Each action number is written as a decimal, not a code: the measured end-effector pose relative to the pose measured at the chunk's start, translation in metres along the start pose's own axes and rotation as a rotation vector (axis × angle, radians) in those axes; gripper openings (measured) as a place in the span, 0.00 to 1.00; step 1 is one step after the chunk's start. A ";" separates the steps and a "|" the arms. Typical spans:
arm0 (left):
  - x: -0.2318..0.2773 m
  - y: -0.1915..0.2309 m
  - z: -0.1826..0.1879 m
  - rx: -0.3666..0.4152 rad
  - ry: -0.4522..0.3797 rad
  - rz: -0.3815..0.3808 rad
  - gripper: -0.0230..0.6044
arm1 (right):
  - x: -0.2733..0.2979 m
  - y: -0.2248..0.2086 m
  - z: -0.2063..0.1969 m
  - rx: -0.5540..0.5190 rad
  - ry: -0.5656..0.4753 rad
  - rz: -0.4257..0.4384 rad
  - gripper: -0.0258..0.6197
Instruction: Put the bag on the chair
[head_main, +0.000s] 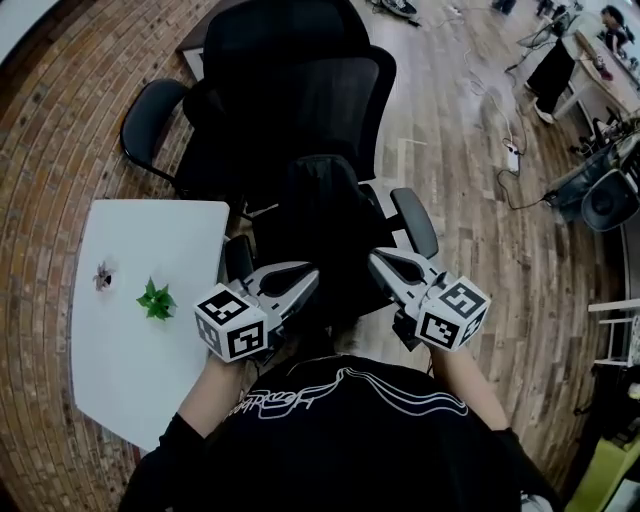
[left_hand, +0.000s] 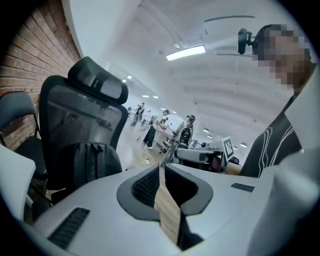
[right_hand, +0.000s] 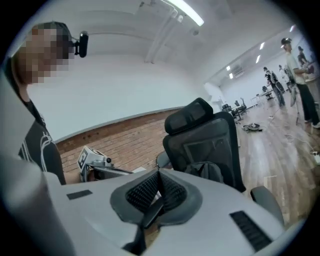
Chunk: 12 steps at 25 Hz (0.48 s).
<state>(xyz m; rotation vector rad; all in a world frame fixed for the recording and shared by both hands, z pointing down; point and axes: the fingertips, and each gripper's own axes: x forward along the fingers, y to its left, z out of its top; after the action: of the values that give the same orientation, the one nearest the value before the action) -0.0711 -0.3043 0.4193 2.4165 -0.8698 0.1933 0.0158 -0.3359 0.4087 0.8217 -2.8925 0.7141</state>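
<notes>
A black bag (head_main: 318, 215) sits upright on the seat of the black mesh office chair (head_main: 300, 90), leaning against its backrest. The bag (left_hand: 89, 161) appears at the left of the left gripper view, and the same bag (right_hand: 206, 172) at the centre right of the right gripper view. My left gripper (head_main: 312, 278) and right gripper (head_main: 378, 262) hover side by side just in front of the seat, apart from the bag. Both have their jaws together. The pads of the left gripper (left_hand: 161, 166) and of the right gripper (right_hand: 159, 173) meet with nothing between them.
A white table (head_main: 120, 360) at the left carries a small green plant (head_main: 156, 300). A second black chair (head_main: 150, 118) stands at the upper left. The chair's armrest (head_main: 415, 222) is just beyond my right gripper. Desks, cables and people (left_hand: 152, 131) fill the far room.
</notes>
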 end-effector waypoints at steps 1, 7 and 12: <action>-0.003 -0.013 0.002 0.016 -0.011 -0.001 0.12 | -0.010 0.010 0.002 -0.007 -0.015 0.020 0.03; -0.025 -0.085 0.021 0.059 -0.108 -0.016 0.10 | -0.064 0.051 0.015 -0.005 -0.050 0.049 0.03; -0.033 -0.119 0.035 0.128 -0.149 -0.002 0.10 | -0.095 0.076 0.028 -0.066 -0.088 0.070 0.03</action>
<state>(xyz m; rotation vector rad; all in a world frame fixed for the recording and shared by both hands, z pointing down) -0.0243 -0.2303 0.3257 2.5770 -0.9468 0.0705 0.0608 -0.2452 0.3360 0.7671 -3.0188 0.5990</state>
